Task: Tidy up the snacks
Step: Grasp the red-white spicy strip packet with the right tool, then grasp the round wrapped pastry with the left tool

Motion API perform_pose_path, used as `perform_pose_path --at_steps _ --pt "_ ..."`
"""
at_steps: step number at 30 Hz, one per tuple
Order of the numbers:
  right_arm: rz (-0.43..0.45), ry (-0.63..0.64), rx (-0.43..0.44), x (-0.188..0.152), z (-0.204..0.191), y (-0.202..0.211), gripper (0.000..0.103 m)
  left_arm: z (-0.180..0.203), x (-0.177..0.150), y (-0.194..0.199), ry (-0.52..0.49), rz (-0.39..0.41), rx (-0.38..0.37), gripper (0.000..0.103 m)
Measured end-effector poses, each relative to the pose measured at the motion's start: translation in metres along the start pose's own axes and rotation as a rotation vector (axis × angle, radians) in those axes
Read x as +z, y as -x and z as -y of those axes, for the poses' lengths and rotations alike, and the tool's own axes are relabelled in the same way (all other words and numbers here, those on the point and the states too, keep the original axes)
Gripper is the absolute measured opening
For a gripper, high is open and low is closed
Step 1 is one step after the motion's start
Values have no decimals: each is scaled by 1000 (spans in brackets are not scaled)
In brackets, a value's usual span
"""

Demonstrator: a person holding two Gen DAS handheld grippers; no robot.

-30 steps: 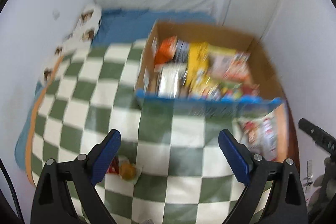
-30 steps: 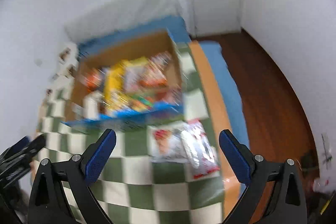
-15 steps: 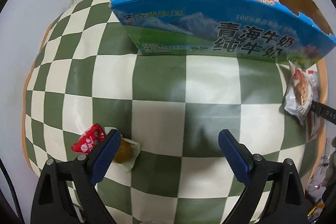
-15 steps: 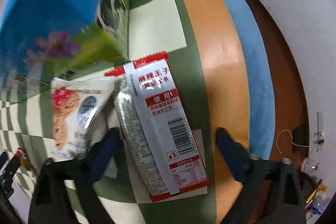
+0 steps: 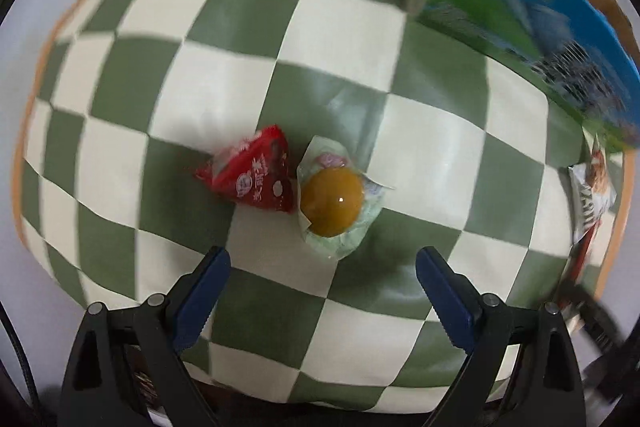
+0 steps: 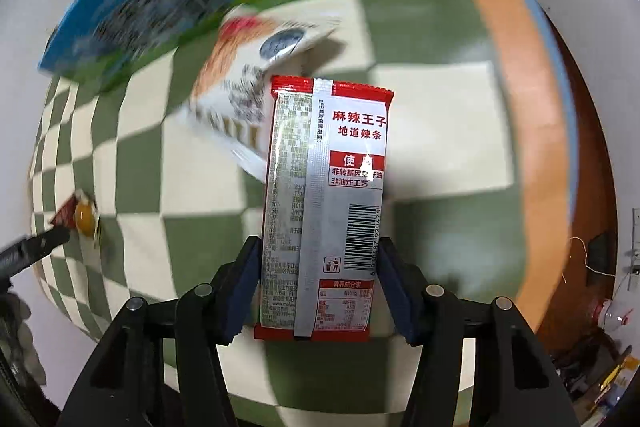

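Our left gripper (image 5: 322,285) has dropped from facing the snack box (image 5: 532,23) and hangs with jaws wide apart, empty, just near of the yolk-coloured snack (image 5: 332,201) and red packet (image 5: 256,175). Our right gripper (image 6: 318,287), open half a second ago, is now clamped on the spicy strip packet (image 6: 324,195), so it can go to the box.

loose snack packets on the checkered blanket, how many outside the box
4. A red triangular packet and a yolk-coloured snack lie ahead of the open left gripper. The red-and-silver packet is in the right gripper; a white packet lies behind it. Others may be hidden.
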State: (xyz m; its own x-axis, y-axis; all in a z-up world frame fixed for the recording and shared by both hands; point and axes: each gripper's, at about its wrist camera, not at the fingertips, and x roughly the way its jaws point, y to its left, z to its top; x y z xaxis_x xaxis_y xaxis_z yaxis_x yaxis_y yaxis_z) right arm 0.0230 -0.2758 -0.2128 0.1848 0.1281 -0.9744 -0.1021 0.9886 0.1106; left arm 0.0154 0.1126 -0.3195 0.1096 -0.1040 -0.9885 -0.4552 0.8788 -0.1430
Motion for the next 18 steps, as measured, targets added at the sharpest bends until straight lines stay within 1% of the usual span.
perform_pose_path --at_steps 2,3,4,5,7,8,9,10,11,12,14,15,17,18 --pt "2 12 -4 -10 -10 -4 60 -4 4 -10 24 -15 -31 95" --pt "3 16 -7 -10 -19 -2 60 -4 8 -16 33 -25 -54 95" --pt "4 17 -8 -9 -23 -4 60 -5 11 -22 42 -34 -58 95" --pt "4 14 -7 -11 -23 -7 61 -4 14 -26 48 -39 -60 95" --pt "3 -2 -2 -7 -23 -12 62 -5 21 -36 69 -49 -95 95" --pt "0 -13 3 -7 -22 -13 62 -6 23 -40 81 -52 -96 93" --pt "-3 -22 6 -6 -20 -13 62 -5 25 -44 90 -52 -104 82" --pt "-5 -33 10 -7 -19 -14 62 -5 26 -47 93 -53 -113 64" --pt "-6 -41 11 -6 -17 -15 62 -4 27 -49 90 -56 -110 60" --pt "-8 -47 11 2 -15 -17 62 -2 26 -50 82 -55 -103 59" --pt "-13 -59 8 5 -15 -21 62 1 24 -48 62 -43 -91 58" --pt "-11 -60 4 5 -15 -22 62 4 21 -47 50 -49 -98 58" --pt "-4 -48 -15 6 -20 -24 58 10 13 -45 30 -62 -107 58" --pt "-1 -38 -18 6 -18 -22 57 17 6 -44 2 -75 -116 58"
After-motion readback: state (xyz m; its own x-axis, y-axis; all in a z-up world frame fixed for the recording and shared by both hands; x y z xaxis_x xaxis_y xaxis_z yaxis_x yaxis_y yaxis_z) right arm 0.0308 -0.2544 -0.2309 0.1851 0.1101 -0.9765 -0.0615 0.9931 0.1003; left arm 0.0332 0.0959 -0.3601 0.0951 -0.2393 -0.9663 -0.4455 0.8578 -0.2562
